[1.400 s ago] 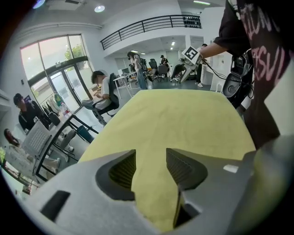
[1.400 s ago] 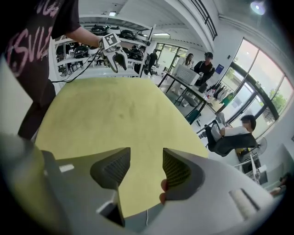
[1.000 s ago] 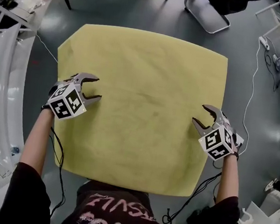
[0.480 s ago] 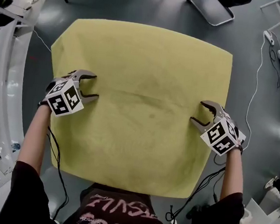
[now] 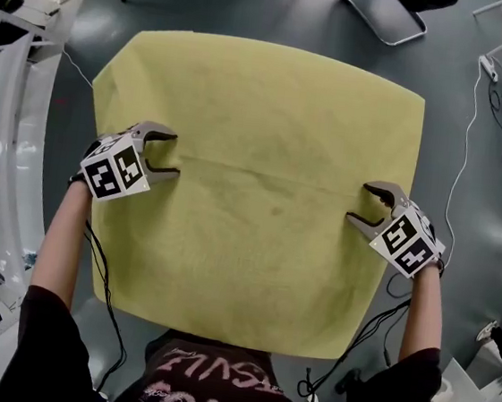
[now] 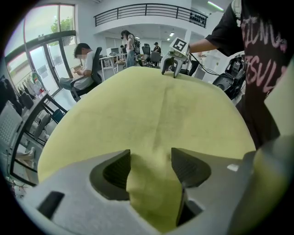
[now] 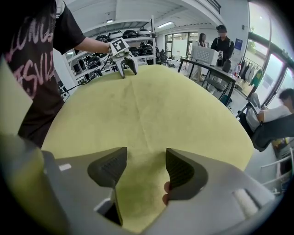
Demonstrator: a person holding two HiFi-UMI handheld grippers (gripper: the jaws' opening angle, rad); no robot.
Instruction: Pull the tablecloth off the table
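tablecloth (image 5: 260,197): yellow, spread flat, hiding the table.
left gripper (image 5: 175,155): jaws apart, just been opening; tips down near the cloth's left edge, cloth between them unpinched.
right gripper (image 5: 359,204): likewise, near the right edge.
relation: cloth directly beneath both, equally near.

Open lab-office: desks (image 7: 209,66), office chairs (image 7: 271,131), equipment shelves (image 7: 133,34), balcony railing (image 6: 147,9).

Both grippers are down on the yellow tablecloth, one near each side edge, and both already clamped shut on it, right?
Not clamped. The left gripper and right gripper are down on the yellow tablecloth, one near each side edge, but both are open. Each gripper view shows its jaws apart, having just been opening, with cloth between them, not pinched.
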